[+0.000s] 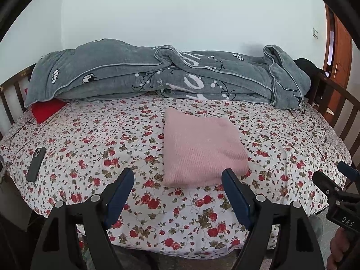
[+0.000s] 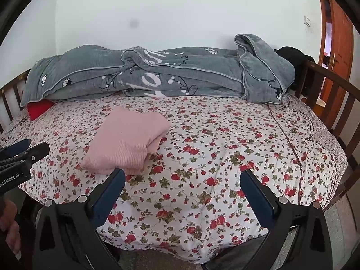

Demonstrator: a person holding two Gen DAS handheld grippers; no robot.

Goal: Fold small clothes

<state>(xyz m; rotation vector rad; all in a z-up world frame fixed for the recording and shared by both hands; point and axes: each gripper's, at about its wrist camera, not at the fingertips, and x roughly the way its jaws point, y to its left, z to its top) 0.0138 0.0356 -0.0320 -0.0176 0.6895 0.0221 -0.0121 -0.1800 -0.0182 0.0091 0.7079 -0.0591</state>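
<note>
A pink knitted garment (image 1: pixel 202 148) lies folded into a thick rectangle on the flowered bedsheet (image 1: pixel 112 148). My left gripper (image 1: pixel 177 175) hovers over the near edge of the bed with its jaws wide apart and nothing between them; the garment's near edge lies just beyond its fingertips. In the right wrist view the same pink garment (image 2: pixel 126 144) sits to the left, and my right gripper (image 2: pixel 182 175) stands open over bare sheet (image 2: pixel 225 153), holding nothing. Each gripper shows at the edge of the other's view.
A rumpled grey blanket (image 1: pixel 157 76) runs along the far side against the wall. A red cushion (image 1: pixel 45 110) peeks out under its left end. A dark phone (image 1: pixel 36 164) lies on the sheet at the left. Wooden rails (image 2: pixel 333 94) bound the bed's ends; a door (image 2: pixel 337 33) stands right.
</note>
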